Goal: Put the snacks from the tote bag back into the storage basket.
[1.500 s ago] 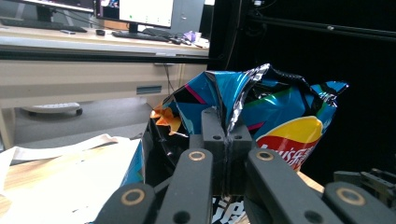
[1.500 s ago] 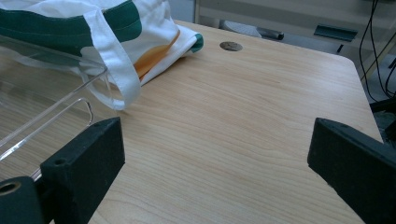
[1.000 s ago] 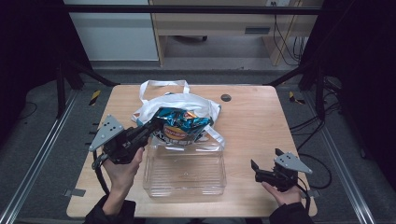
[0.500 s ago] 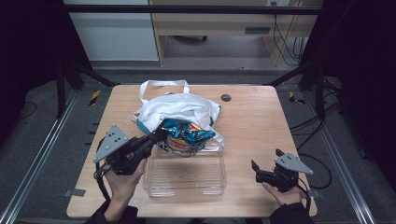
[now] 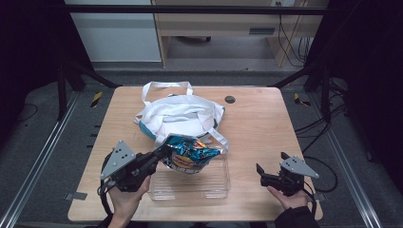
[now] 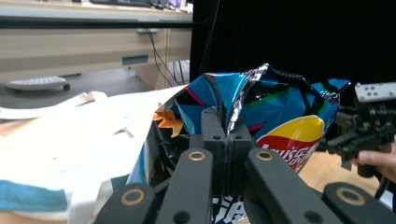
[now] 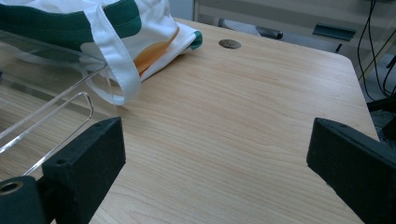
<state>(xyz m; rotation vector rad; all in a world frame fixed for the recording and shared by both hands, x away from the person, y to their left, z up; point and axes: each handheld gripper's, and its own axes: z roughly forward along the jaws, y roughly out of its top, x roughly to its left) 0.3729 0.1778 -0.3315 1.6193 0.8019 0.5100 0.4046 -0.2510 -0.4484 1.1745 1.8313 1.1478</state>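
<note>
Chip bag [image 5: 190, 154] sits pinched in our left gripper [image 5: 161, 151] by its crimped top seam; in the left gripper view the jaws are closed flat on the foil fold. It hangs lower centre of the high view, over the far edge of the clear plastic bin [image 5: 190, 183], just in front of the white tote bag [image 5: 178, 116].

We read the step as lowering the bag into the bin. To do it well:
- keep the pinch on the seam, not the puffed body, so the chips don't get crushed
- carry it a bit toward the bottom of the frame so the whole bag clears the bin's far wall before descending
- lay it flat, then release; the bag looks longer than the bin is deep, so tilt it along the long side

Right gripper [image 5: 271, 179] is at lower right of the high view, jaws spread wide and empty, parked over bare counter [image 5: 266, 123].

Edges and room:
- tote strap touches or nearly touches the bin's upper right corner; we can't tell which from here, so watch for snagging
- open counter right of the bin, free for the right gripper to steady the bin wall
- bin's near wall sits close to the counter's bottom edge, so avoid pushing it that way
</note>
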